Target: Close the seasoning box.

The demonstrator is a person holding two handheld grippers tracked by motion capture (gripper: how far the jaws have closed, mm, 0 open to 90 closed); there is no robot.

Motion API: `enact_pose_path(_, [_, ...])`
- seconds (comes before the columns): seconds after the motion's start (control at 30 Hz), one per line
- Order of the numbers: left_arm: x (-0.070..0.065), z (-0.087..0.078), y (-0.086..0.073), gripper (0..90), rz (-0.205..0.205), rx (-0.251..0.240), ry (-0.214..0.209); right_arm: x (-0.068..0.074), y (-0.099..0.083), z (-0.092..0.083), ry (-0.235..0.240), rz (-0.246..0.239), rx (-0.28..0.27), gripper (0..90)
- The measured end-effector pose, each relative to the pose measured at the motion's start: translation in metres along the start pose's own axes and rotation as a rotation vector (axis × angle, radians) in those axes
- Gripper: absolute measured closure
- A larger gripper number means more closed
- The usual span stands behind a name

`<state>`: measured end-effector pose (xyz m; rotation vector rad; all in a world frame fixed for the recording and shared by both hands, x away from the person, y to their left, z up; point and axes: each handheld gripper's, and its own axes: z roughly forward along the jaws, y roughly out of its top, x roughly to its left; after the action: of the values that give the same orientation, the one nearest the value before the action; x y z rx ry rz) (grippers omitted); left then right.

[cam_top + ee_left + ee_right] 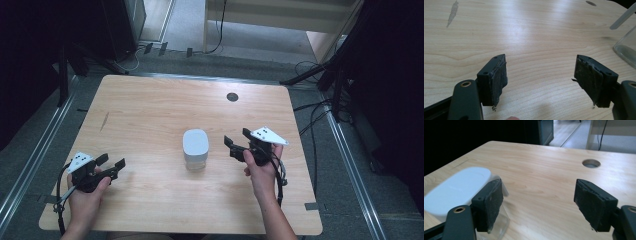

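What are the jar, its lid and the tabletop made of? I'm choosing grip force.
Jar: clear, probably plastic or glass; the table shows through its wall. Lid: white, matte, likely plastic. Tabletop: light wood or wood-look laminate, visible grain, slight sheen.

A light wooden table point(150, 110) carries a clear container with a white lid point(195, 148) near its middle. A round cable hole point(232, 97) sits toward twelve o'clock, a grey smudge point(104, 121) toward ten o'clock.

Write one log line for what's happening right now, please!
left hand-held gripper: open, holding nothing | right hand-held gripper: open, beside container | white-lidded clear container: upright, mid-table, untouched | table: wooden
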<state>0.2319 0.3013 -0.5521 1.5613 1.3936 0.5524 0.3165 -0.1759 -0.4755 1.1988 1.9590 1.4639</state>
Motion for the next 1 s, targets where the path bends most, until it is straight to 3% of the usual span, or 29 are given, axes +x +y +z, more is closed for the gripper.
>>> enact_pose_path(0.2, [-0.001, 0.000, 0.000, 26.2, 0.002, -0.001, 0.006, -0.017, -0.022, -0.021, -0.035, 0.014, 0.014, 24.1])
enact_pose_path(0.57, [-0.001, 0.000, 0.000, 26.2, 0.007, 0.000, 0.012, -0.048, -0.056, -0.059, -0.088, 0.085, 0.032, 24.2])
enact_pose_path(1.0, [-0.001, 0.001, 0.000, 26.2, 0.009, 0.005, 0.014, -0.074, -0.091, -0.101, -0.165, 0.131, 0.045, 24.8])
